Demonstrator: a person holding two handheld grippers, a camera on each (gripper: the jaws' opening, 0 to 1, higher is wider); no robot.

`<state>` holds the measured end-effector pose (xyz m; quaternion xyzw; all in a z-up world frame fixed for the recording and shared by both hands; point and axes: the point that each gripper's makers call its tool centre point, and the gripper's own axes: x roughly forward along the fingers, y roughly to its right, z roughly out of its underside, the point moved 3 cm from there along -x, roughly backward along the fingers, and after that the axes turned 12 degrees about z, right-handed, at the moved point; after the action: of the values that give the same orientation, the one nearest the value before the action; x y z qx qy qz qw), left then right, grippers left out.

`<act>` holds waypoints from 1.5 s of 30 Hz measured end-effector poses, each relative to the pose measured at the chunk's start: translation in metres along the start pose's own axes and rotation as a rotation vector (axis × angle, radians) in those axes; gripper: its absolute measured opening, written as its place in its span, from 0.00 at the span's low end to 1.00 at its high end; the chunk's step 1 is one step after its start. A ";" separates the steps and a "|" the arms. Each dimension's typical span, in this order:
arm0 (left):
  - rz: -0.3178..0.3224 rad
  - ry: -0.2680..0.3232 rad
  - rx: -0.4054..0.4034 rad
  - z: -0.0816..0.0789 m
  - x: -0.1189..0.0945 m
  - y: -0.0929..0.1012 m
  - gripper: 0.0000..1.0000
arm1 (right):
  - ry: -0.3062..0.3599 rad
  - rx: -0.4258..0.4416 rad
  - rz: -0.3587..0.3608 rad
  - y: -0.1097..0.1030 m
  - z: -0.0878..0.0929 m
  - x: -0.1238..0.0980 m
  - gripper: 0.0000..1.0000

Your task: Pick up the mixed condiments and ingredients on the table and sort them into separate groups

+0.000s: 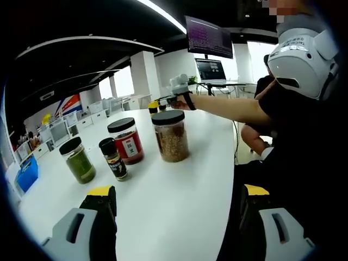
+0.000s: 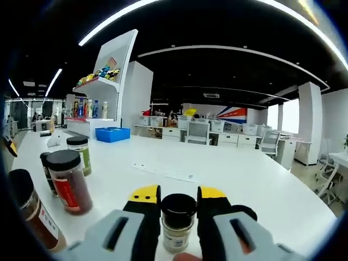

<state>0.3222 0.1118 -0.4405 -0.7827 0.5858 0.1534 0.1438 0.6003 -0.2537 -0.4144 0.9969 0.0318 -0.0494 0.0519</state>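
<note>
Four containers stand together on the white table (image 1: pixel 179 206). They are a green-filled jar (image 1: pixel 79 161), a small dark bottle (image 1: pixel 113 159), a red-labelled jar (image 1: pixel 126 141) and a brown grain jar (image 1: pixel 171 136), all black-lidded. My left gripper (image 1: pixel 176 200) is open near the table's front edge, short of the jars, with nothing between its jaws. Far across the table a person's outstretched arm holds my right gripper (image 1: pixel 162 102). In the right gripper view the right gripper (image 2: pixel 178 194) is shut on a small black-capped spice bottle (image 2: pixel 177 225). The red-labelled jar (image 2: pixel 69 182) and green-filled jar (image 2: pixel 80 155) stand to its left.
A person with a white headset (image 1: pixel 302 54) sits at the table's right edge (image 1: pixel 231 163). Monitors (image 1: pixel 209 38) stand behind. A blue bin (image 2: pixel 112 134) and a shelf of bottles (image 2: pixel 92 106) lie beyond the table. A brown jar (image 2: pixel 32 217) sits at the lower left.
</note>
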 end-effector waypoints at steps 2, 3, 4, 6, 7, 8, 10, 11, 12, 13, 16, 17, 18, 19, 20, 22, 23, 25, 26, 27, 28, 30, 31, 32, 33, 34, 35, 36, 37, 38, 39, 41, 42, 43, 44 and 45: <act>-0.001 0.001 0.001 0.000 0.000 0.000 0.93 | -0.040 -0.043 -0.001 0.001 0.005 0.003 0.21; -0.002 0.003 0.002 0.000 -0.001 0.001 0.93 | -0.023 -0.044 0.002 -0.001 0.003 0.003 0.22; -0.002 0.005 0.000 0.000 -0.001 0.001 0.93 | -0.034 -0.060 0.000 -0.002 0.004 0.002 0.23; -0.005 0.007 -0.001 0.001 -0.002 0.000 0.93 | -0.039 -0.126 0.005 -0.003 0.004 0.002 0.23; -0.006 0.005 -0.001 0.002 -0.002 0.000 0.93 | -0.040 -0.150 0.014 -0.004 0.004 0.001 0.22; -0.008 0.002 -0.002 0.003 -0.003 0.000 0.93 | -0.043 -0.155 0.021 -0.004 0.004 0.001 0.21; -0.009 0.005 -0.002 0.003 -0.003 0.000 0.93 | -0.044 -0.198 0.036 -0.005 0.005 0.000 0.21; -0.008 0.006 -0.003 0.003 -0.003 0.001 0.93 | -0.041 -0.209 0.035 -0.006 0.005 0.000 0.21; -0.007 0.009 -0.003 0.003 -0.003 0.001 0.93 | -0.040 -0.215 0.036 -0.007 0.006 0.000 0.21; -0.007 0.009 -0.003 0.003 -0.003 0.001 0.93 | -0.041 -0.211 0.035 -0.005 0.005 0.000 0.21; -0.008 0.009 -0.003 0.004 -0.003 0.002 0.93 | -0.046 -0.199 0.031 -0.004 0.005 -0.002 0.21; -0.008 0.009 -0.004 0.004 -0.003 0.002 0.93 | -0.048 -0.198 0.030 -0.003 0.005 -0.002 0.21; -0.009 0.009 -0.004 0.004 -0.003 0.001 0.93 | -0.050 -0.197 0.029 -0.002 0.006 -0.003 0.21; -0.009 0.009 -0.005 0.005 -0.004 0.001 0.93 | -0.052 -0.198 0.029 -0.002 0.006 -0.004 0.21; -0.010 0.009 -0.004 0.005 -0.004 0.001 0.93 | -0.054 -0.196 0.030 -0.001 0.006 -0.004 0.21; -0.011 0.010 -0.004 0.004 -0.004 0.001 0.93 | -0.060 -0.194 0.028 0.001 0.006 -0.003 0.21; -0.011 0.009 -0.003 0.004 -0.004 0.000 0.93 | -0.062 -0.194 0.027 0.001 0.006 -0.003 0.21; -0.012 0.010 -0.001 0.003 -0.003 0.000 0.93 | -0.071 -0.205 0.028 0.002 0.006 -0.003 0.21; -0.012 0.010 -0.001 0.003 -0.003 0.000 0.93 | -0.071 -0.219 0.028 0.002 0.006 -0.003 0.21; -0.011 0.011 0.000 0.003 -0.003 -0.001 0.93 | -0.072 -0.223 0.030 0.003 0.006 -0.002 0.21; -0.011 0.010 0.001 0.003 -0.003 -0.001 0.93 | -0.073 -0.222 0.030 0.004 0.006 -0.001 0.21; -0.012 0.010 0.002 0.003 -0.003 -0.001 0.93 | -0.078 -0.211 0.026 0.004 0.006 -0.001 0.21; -0.012 0.012 0.002 0.003 -0.003 -0.001 0.93 | -0.078 -0.213 0.025 0.004 0.006 -0.001 0.21; -0.011 0.013 0.000 0.003 -0.003 -0.001 0.93 | -0.078 -0.216 0.024 0.004 0.007 -0.001 0.22; -0.011 0.012 -0.001 0.003 -0.003 -0.001 0.93 | -0.078 -0.219 0.024 0.004 0.007 -0.001 0.22; -0.011 0.011 -0.001 0.004 -0.003 0.000 0.93 | -0.078 -0.220 0.023 0.004 0.007 -0.001 0.22; -0.011 0.009 -0.001 0.004 -0.003 0.000 0.93 | -0.078 -0.216 0.022 0.004 0.006 -0.001 0.22; -0.012 0.009 -0.001 0.004 -0.003 -0.001 0.93 | -0.078 -0.204 0.017 0.003 0.006 -0.001 0.22; -0.013 0.009 -0.002 0.004 -0.003 -0.001 0.93 | -0.068 -0.158 0.003 0.000 0.004 -0.002 0.22; -0.013 0.009 -0.002 0.004 -0.003 -0.001 0.93 | -0.050 -0.112 0.007 0.001 -0.001 -0.003 0.23; -0.014 0.009 -0.001 0.004 -0.003 -0.001 0.93 | -0.038 -0.086 0.008 0.002 -0.004 -0.004 0.24; -0.016 0.008 0.000 0.004 -0.003 -0.001 0.93 | -0.019 -0.083 0.015 0.004 -0.009 -0.009 0.26; -0.016 0.009 0.001 0.003 -0.003 -0.001 0.93 | -0.012 -0.088 0.023 0.005 -0.011 -0.010 0.28; -0.017 0.010 0.000 0.003 -0.004 -0.001 0.93 | -0.006 -0.089 0.030 0.007 -0.013 -0.013 0.31; -0.018 0.010 0.000 0.003 -0.004 -0.001 0.93 | 0.003 -0.086 0.032 0.007 -0.015 -0.018 0.34; -0.021 0.010 0.001 0.003 -0.004 -0.002 0.93 | 0.012 -0.077 0.032 0.007 -0.017 -0.022 0.37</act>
<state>0.3224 0.1172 -0.4413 -0.7894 0.5785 0.1475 0.1428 0.5806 -0.2606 -0.3950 0.9948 0.0183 -0.0412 0.0910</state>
